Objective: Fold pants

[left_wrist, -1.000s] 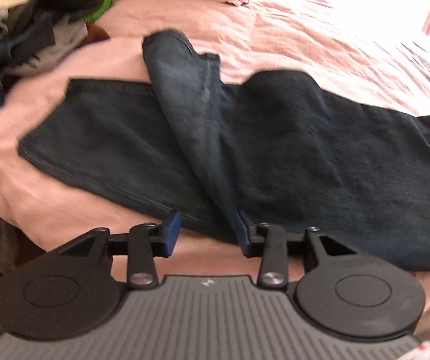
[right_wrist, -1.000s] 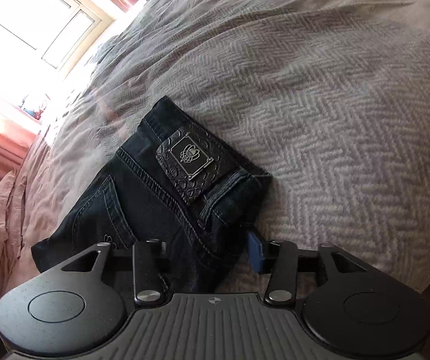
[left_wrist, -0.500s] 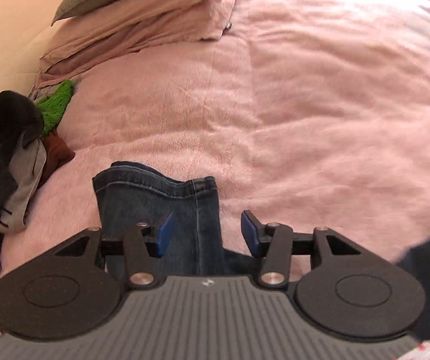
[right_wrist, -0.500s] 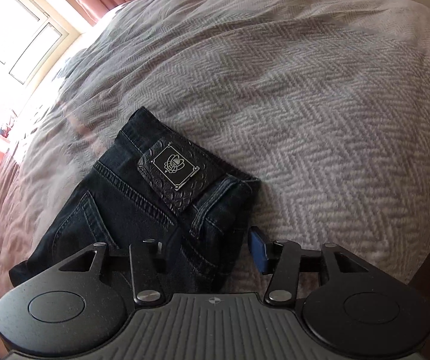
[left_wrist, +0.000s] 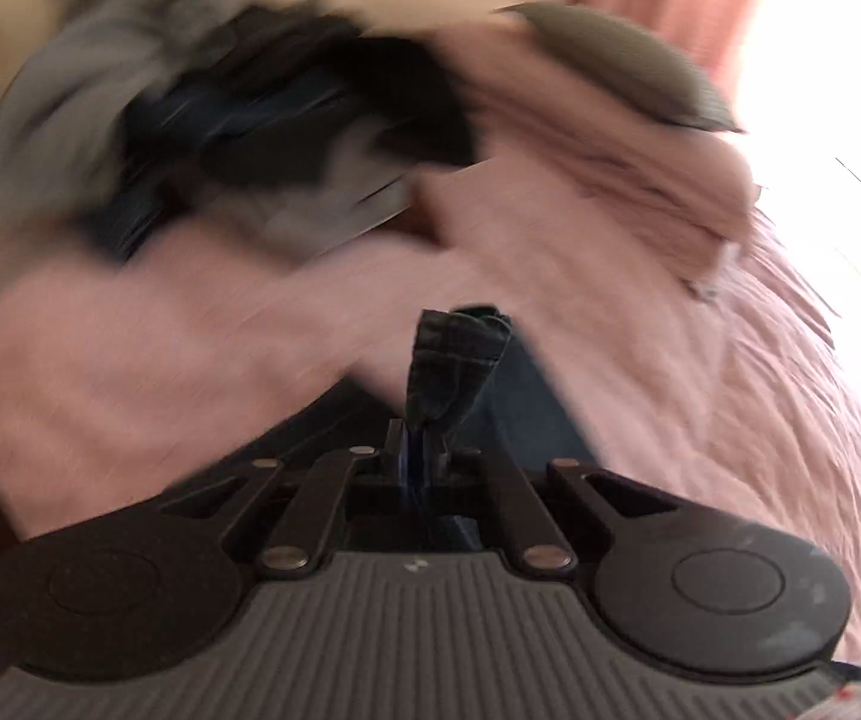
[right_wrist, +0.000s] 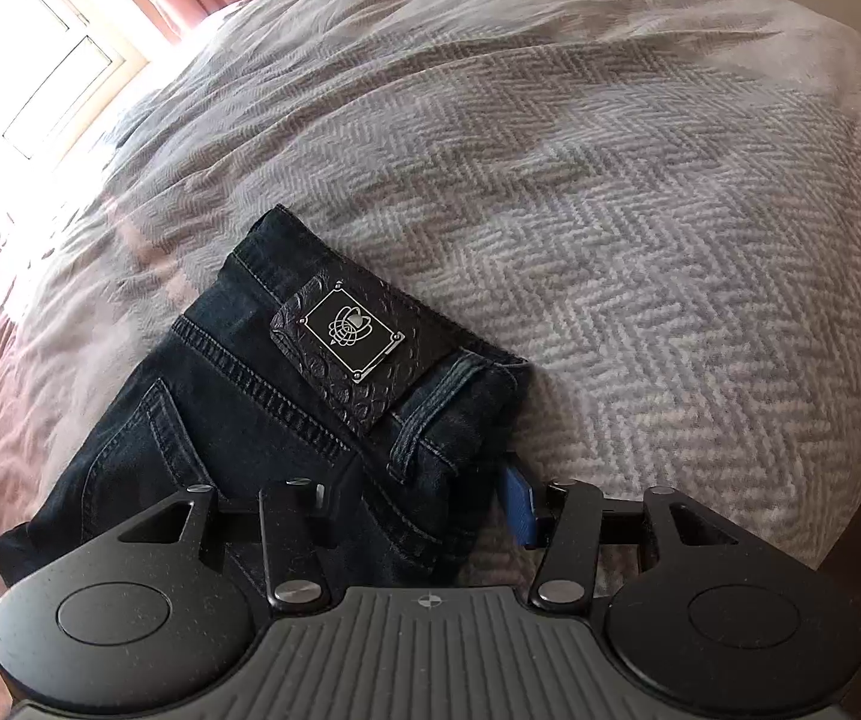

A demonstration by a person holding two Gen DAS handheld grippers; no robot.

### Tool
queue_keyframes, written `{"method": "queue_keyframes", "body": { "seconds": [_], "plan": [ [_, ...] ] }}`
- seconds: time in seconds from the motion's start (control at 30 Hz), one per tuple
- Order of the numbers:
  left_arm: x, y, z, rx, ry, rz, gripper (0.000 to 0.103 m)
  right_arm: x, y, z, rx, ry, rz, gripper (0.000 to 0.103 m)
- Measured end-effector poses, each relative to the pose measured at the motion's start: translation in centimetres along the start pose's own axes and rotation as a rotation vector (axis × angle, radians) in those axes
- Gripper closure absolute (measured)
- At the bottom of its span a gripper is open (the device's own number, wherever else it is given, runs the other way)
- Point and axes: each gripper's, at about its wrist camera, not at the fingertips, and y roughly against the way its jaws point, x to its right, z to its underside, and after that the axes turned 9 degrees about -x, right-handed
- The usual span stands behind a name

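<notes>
Left gripper (left_wrist: 415,450) is clamped tight on the hem end of the pants (left_wrist: 457,354), with a bunched bit of dark denim sticking up right out of the pinched jaws. It's angled downward over the bed (left_wrist: 700,408), and that whole view is smeared with blur apart from the gripper and the cloth it's got. Behind it you can make out a heap of dark and grey clothes (left_wrist: 262,120) at the upper left, a pink pillow (left_wrist: 598,138) and a grey cushion (left_wrist: 616,60) at the top.

Right gripper (right_wrist: 424,510) is tipped steeply down at the waistband end of the pants (right_wrist: 286,420), which lies flat on the grey herringbone blanket (right_wrist: 640,210). Its jaws sit half apart and straddle that corner of the denim: the blue pad (right_wrist: 519,507) is just off the cloth edge by the belt loop, the other finger is over the fabric. Can't tell if they're actually pressing on it. The black leather patch (right_wrist: 349,342) faces up, and a window (right_wrist: 16,60) glows at the top left.
</notes>
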Motion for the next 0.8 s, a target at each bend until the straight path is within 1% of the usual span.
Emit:
{"method": "queue_keyframes", "body": {
  "seconds": [0.03,0.07,0.1,0.13,0.2,0.23,0.27,0.3,0.33,0.37,0.4,0.47,0.5,0.6,0.67,0.73,0.8],
  "plan": [
    [-1.8,-0.8,0.7,-0.036,0.037,-0.047,0.101,0.0,0.0,0.0,0.001,0.001,0.001,0.057],
    [-3.3,-1.8,1.4,-0.075,0.064,-0.062,0.101,0.0,-0.1,0.0,0.001,-0.001,0.002,0.057],
    [-4.7,-2.6,2.0,-0.107,0.109,-0.042,0.100,0.0,-0.1,0.1,0.002,-0.001,0.003,0.057],
    [-5.7,-3.2,2.4,-0.120,0.163,-0.016,0.100,-0.1,-0.1,0.1,0.002,0.004,0.007,0.057],
    [-7.0,-3.4,2.6,-0.101,0.267,0.067,0.095,-0.4,-0.2,0.1,-0.002,0.025,0.021,0.057],
    [-7.4,-3.5,2.5,-0.086,0.310,0.097,0.089,-0.5,-0.2,0.0,-0.005,0.034,0.027,0.057],
    [-7.7,-3.5,2.4,-0.075,0.339,0.124,0.086,-0.6,-0.2,0.0,-0.008,0.044,0.033,0.057],
    [-7.9,-3.6,2.2,-0.071,0.353,0.130,0.085,-0.7,-0.3,0.0,-0.010,0.048,0.037,0.057],
    [-8.0,-3.6,2.0,-0.069,0.359,0.124,0.089,-0.7,-0.3,0.0,-0.010,0.049,0.038,0.057],
    [-8.0,-3.3,2.0,-0.061,0.353,0.127,0.100,-0.7,-0.2,0.0,-0.010,0.045,0.036,0.057],
    [-8.2,-2.7,1.8,-0.046,0.342,0.135,0.103,-0.7,-0.2,0.0,-0.009,0.040,0.035,0.057],
    [-8.7,-1.2,1.6,-0.005,0.308,0.171,0.103,-0.6,-0.1,0.0,-0.009,0.033,0.029,0.057],
    [-8.9,-1.0,1.6,-0.012,0.285,0.149,0.103,-0.6,-0.1,0.0,-0.009,0.033,0.025,0.057],
    [-9.2,-2.2,2.0,-0.081,0.225,0.071,0.103,-0.4,0.0,0.0,-0.007,0.039,0.017,0.057],
    [-9.0,-2.8,2.1,-0.089,0.212,0.056,0.103,-0.3,0.1,0.0,-0.004,0.032,0.011,0.057],
    [-8.6,-2.4,1.9,-0.062,0.194,0.054,0.103,-0.3,0.3,0.0,-0.001,0.037,0.012,0.057],
    [-8.3,-1.7,1.7,-0.021,0.133,0.042,0.100,-0.4,0.6,-0.1,0.007,0.052,0.022,0.057]
  ]
}}
